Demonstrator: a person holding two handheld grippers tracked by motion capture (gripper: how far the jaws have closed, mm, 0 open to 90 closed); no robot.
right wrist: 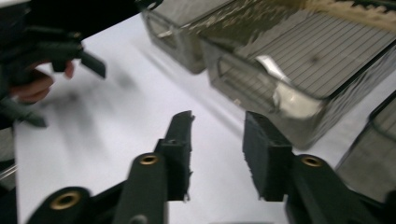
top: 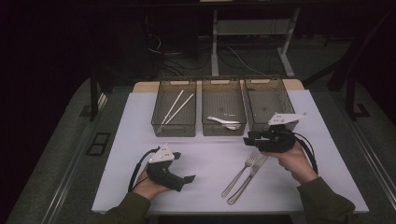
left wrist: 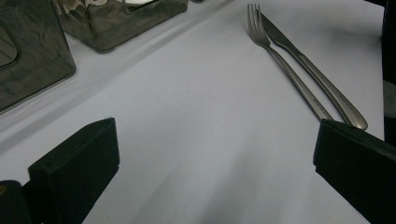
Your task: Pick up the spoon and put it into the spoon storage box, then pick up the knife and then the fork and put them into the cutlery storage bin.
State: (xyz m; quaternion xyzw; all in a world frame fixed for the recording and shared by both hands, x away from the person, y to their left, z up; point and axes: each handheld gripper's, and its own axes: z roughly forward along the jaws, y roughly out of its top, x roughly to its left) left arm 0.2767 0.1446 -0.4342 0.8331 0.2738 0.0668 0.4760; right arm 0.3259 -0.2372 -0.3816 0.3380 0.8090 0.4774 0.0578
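Claw states first: the right claw [top: 248, 138] hangs with its jaws a moderate gap apart and nothing between them, as the right gripper view shows, and the left claw [left wrist: 210, 158] stands wide, also empty.

On the counter [top: 140, 140], three bins line the far edge. The left bin [top: 174, 114] holds a pair of chopsticks [top: 175, 108], the middle bin [top: 223, 113] holds a white spoon [top: 223, 121], and the right bin [top: 270, 105] looks empty as far as the high view tells. That suggests a sorting job partly done: two kinds of cutlery are put away, and two pieces are left out. Those are the fork [top: 241, 171] and the knife [top: 248, 179], lying side by side and touching or nearly so, handles toward the near edge, right of the counter's middle.

The right hand [top: 294, 161] holds its claw above the counter just beyond the fork's tines, near the front wall of the right bin, jaws pointing left and a little toward the bins. The left hand [top: 149, 185] rests low near the near-left part of the counter, its claw aimed right across the bare top toward the fork and knife, well apart from them. Neither piece is touched. My guess is that the fork goes next.
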